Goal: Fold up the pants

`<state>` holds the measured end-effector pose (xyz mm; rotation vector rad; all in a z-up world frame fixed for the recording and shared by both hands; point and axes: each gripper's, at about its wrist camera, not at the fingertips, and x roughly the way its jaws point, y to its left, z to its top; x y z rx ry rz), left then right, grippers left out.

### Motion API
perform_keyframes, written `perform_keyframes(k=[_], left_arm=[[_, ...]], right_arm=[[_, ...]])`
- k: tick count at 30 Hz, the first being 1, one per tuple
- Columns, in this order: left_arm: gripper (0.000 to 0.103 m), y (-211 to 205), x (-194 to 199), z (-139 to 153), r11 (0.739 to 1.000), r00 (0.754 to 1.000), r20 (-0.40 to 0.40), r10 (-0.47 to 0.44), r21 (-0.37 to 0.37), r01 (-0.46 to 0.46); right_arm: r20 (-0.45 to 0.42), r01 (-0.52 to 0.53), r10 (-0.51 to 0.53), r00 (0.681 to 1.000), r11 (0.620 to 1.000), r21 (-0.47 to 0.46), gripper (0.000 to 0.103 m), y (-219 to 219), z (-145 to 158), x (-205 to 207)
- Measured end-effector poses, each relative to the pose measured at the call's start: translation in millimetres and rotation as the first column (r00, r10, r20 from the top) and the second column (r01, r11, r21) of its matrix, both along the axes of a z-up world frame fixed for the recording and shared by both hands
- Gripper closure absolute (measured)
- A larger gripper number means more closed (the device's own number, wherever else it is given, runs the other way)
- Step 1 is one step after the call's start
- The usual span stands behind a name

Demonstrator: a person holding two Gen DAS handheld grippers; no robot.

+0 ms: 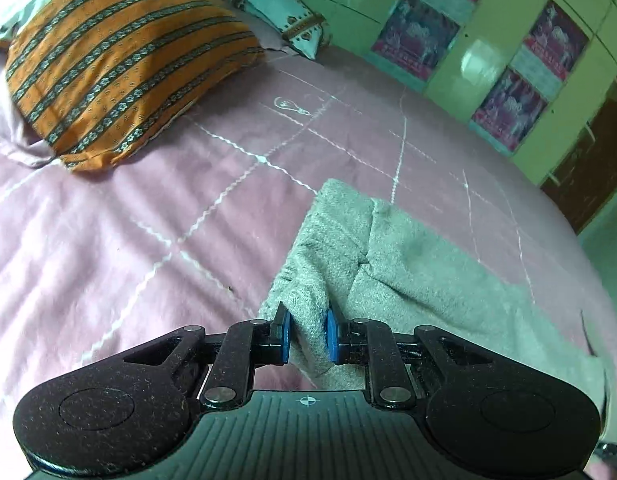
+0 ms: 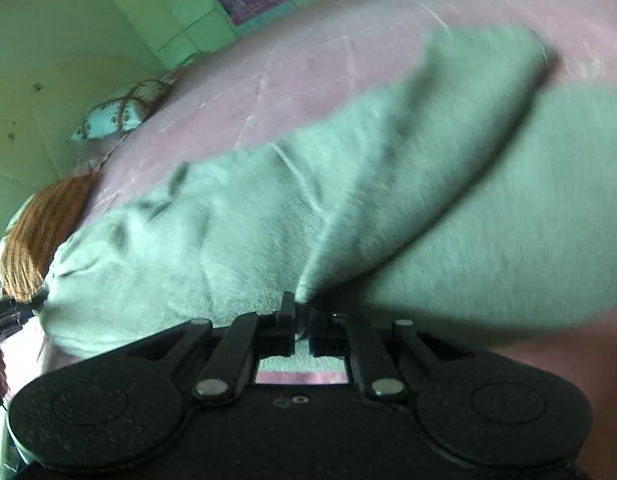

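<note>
Grey fleece pants (image 1: 388, 256) lie on a pink bedsheet (image 1: 128, 240). In the left wrist view my left gripper (image 1: 307, 334) is shut on a bunched edge of the pants, cloth pinched between its blue pads (image 1: 284, 336). In the right wrist view the pants (image 2: 308, 200) spread across the bed, one leg (image 2: 448, 120) reaching to the far right, the picture blurred. My right gripper (image 2: 302, 320) is shut on a fold of the pants at their near edge. The left gripper also shows at the far left of that view (image 2: 8, 312), holding the other end.
An orange striped pillow (image 1: 120, 64) lies at the head of the bed, with a small white patterned pillow (image 1: 276, 12) behind it. Green cupboards with pictures (image 1: 508, 52) stand beyond the bed's far edge. A green wall (image 2: 48, 40) is at the left.
</note>
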<state>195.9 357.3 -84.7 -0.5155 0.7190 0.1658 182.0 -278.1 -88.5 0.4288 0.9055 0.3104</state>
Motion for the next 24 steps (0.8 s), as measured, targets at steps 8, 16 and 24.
perform_keyframes(k=[8,16,24], left_arm=[[0.082,-46,-34,52,0.976,0.999,0.050,-0.007,0.217,-0.004],[0.052,-172,-22,43,0.937,0.982,0.008,-0.190,0.302,0.179],[0.038,-228,-30,10,0.861,0.950,-0.108,-0.292,0.403,0.310]], right_arm=[[0.115,0.026,-0.020,0.993,0.998,-0.051,0.092,-24,49,-22],[0.197,0.048,-0.002,0.980,0.972,-0.228,0.091,-15,70,22],[0.153,0.060,0.020,0.988,0.864,-0.500,0.103,12,48,62]])
